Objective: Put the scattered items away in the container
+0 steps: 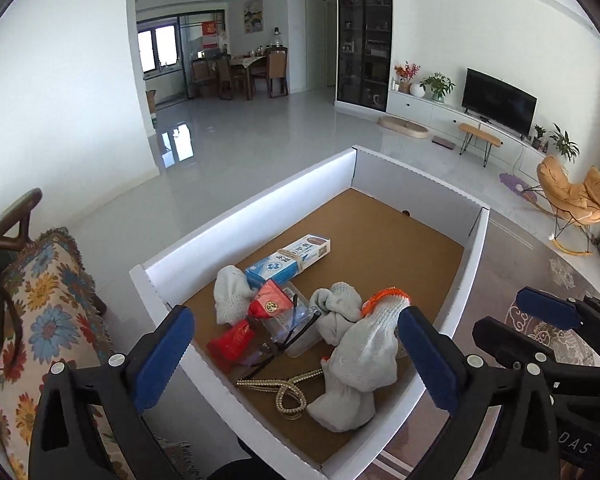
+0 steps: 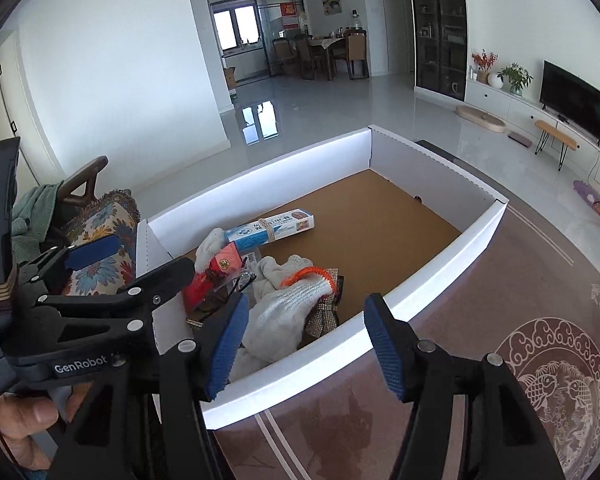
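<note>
Since both grippers hang released over the box (image 1: 256, 204), nothing is held: left gripper (image 1: 296, 354) wide apart above the gloves (image 1: 364, 344), right gripper (image 2: 306, 346) apart over the near wall. Gloves, blue carton (image 1: 288, 260), red packet (image 1: 256, 320), glasses (image 1: 290, 330) and bead strap (image 1: 284, 390) lie piled in the near corner, likely just dropped.

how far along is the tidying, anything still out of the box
Done: gloves, blue carton, red packet and bead strap lie inside the white box. In hand: nothing; left gripper and right gripper are open and empty. Left: no stray items visible on the table.
</note>
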### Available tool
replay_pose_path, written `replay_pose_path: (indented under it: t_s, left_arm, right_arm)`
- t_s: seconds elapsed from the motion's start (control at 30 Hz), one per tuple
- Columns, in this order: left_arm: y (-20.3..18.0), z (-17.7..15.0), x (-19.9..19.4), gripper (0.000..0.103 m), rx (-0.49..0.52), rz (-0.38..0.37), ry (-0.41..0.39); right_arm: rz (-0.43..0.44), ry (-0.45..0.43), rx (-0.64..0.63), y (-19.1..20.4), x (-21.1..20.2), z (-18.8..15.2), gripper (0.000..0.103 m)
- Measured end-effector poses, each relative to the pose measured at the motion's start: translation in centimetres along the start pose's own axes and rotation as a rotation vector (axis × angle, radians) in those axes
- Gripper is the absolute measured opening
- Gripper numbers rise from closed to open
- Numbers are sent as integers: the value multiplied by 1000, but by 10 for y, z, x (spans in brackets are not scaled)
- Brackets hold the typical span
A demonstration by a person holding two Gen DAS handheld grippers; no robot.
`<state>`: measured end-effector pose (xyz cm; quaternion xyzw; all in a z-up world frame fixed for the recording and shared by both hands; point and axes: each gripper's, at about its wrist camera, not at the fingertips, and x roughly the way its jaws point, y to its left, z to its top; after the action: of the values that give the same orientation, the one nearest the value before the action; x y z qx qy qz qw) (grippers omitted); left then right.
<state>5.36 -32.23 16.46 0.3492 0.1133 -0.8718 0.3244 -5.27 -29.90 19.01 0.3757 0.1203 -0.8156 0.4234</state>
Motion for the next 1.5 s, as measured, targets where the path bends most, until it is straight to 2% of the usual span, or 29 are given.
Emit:
replay_pose_path:
  t_s: [0.17, 0.27, 0.37, 0.53, 0.73, 1.13, 1.33, 1.5]
  left_arm:
    - [2, 5, -10, 103, -14, 16, -10]
    - [7, 9, -10, 103, -24, 50, -10]
    - [13, 15, -4, 103, -52, 71, 15]
    - [24, 28, 13, 103, -94, 47, 67]
    - [29, 38, 24, 103, -107, 76, 68]
    - [30, 37, 42, 103, -123, 106, 108]
    - [34, 38, 47, 103, -136, 85, 146]
    - [33, 43, 46, 103, -143, 71, 181]
  right_arm:
    - [-29, -10, -17, -3, -13, 8, 61]
    - [-29, 6, -38, -1, -10, 17, 61]
    - [-18, 40, -70, 2, 2, 30, 61]
    - [-26, 100, -108, 0, 25, 55, 61]
    - [-48, 125, -148, -3, 41, 76, 61]
    - [-45, 193, -142, -11, 71, 68, 61]
    - [-68, 267, -132, -11, 88, 65, 61]
    - [-88, 265, -137, -11, 84, 70, 61]
